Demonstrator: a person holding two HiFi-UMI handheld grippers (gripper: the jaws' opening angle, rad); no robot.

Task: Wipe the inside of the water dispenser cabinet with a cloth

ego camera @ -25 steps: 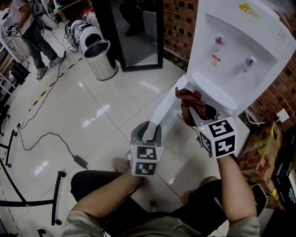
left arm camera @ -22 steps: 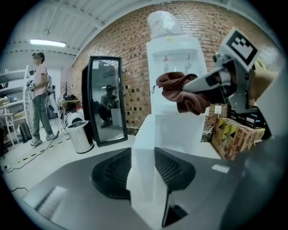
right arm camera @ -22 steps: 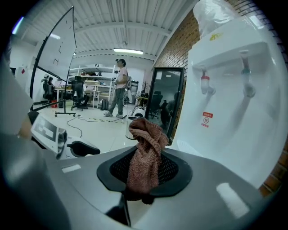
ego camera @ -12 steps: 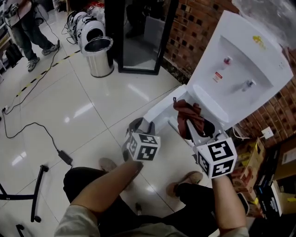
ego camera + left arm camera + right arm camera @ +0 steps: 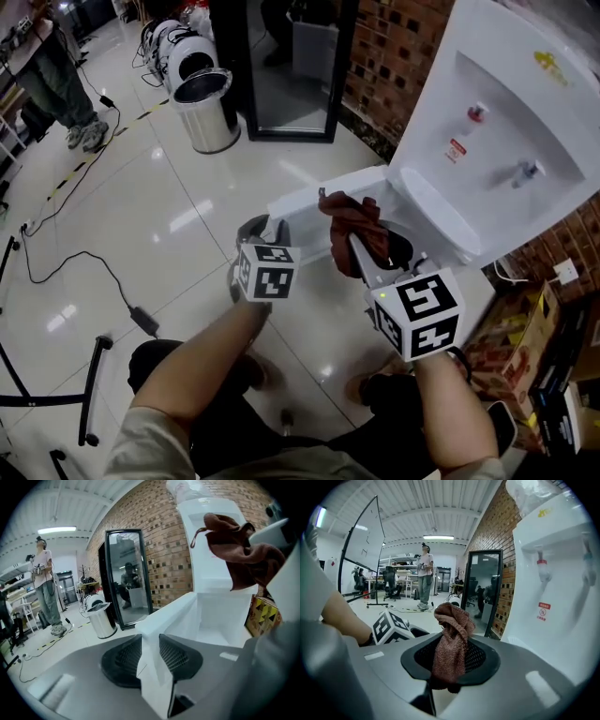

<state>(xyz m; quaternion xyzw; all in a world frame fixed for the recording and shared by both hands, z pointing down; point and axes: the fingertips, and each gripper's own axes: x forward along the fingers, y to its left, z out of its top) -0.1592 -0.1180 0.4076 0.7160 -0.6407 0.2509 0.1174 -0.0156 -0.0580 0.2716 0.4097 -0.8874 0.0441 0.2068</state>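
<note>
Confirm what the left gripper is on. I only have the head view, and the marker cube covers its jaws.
Observer: In the left gripper view, the left gripper is clamped on the free edge of the white cabinet door. Its jaws have just been closing, with that edge between them.
Operator: Cloth secure in the right one?
Observer: In the right gripper view, the right gripper pinches the reddish-brown cloth between its jaws, with most of the cloth bunched above them.
Operator: Cabinet open?
Observer: Yes. The left gripper view looks past the swung-out door into the white cabinet interior.
</note>
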